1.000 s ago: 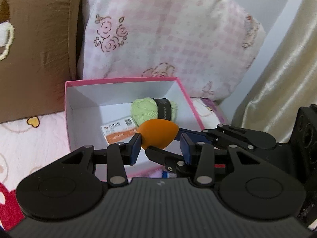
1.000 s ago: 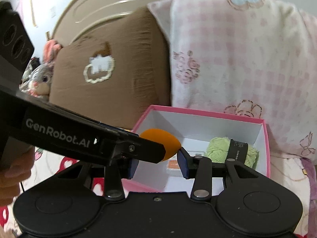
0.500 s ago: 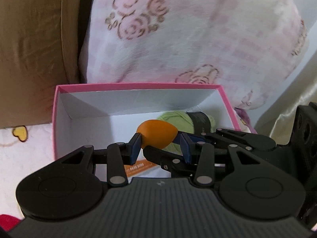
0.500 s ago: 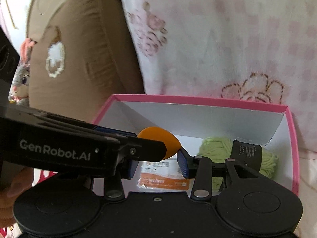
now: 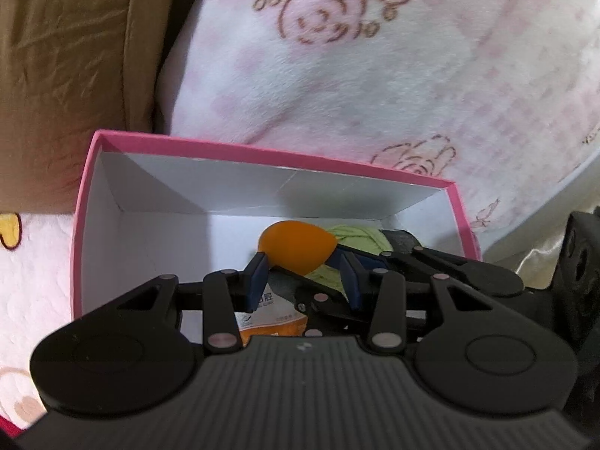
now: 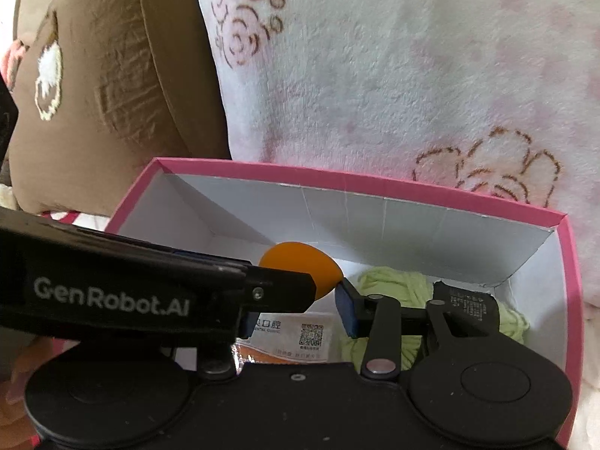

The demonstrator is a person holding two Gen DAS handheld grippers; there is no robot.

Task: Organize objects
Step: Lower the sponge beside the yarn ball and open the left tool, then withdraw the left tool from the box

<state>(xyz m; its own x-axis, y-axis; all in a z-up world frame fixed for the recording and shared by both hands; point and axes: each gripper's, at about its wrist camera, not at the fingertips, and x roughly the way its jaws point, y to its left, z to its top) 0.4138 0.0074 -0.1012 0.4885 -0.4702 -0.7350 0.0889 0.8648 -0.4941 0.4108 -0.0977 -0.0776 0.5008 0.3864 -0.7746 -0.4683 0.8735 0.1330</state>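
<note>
Both grippers clench one orange sponge (image 5: pixel 296 245) mid-frame: the left gripper (image 5: pixel 302 275) and right gripper (image 6: pixel 296 307). It hangs over the pink box (image 5: pixel 262 153), above green yarn (image 6: pixel 393 283).

The lower part of the orange egg-shaped sponge (image 5: pixel 296 245) is covered by the blue pads and a crossing black gripper arm. In the right wrist view, the sponge's (image 6: pixel 300 266) left portion sits behind the branded black arm (image 6: pixel 123 296) that fills the left centre of the frame.

The green yarn skein (image 5: pixel 356 236) is mostly concealed behind the sponge and linkage; only its top shows. Its black label (image 6: pixel 468 303) carries print too small to read.

The orange-and-white packet (image 6: pixel 296 337) is cut off by the gripper body at bottom centre; its text is partly legible only.

The pink box's (image 5: pixel 80 232) near wall is hidden.

A hand (image 6: pixel 15 386) at the lower left edge is cropped and blurred.
</note>
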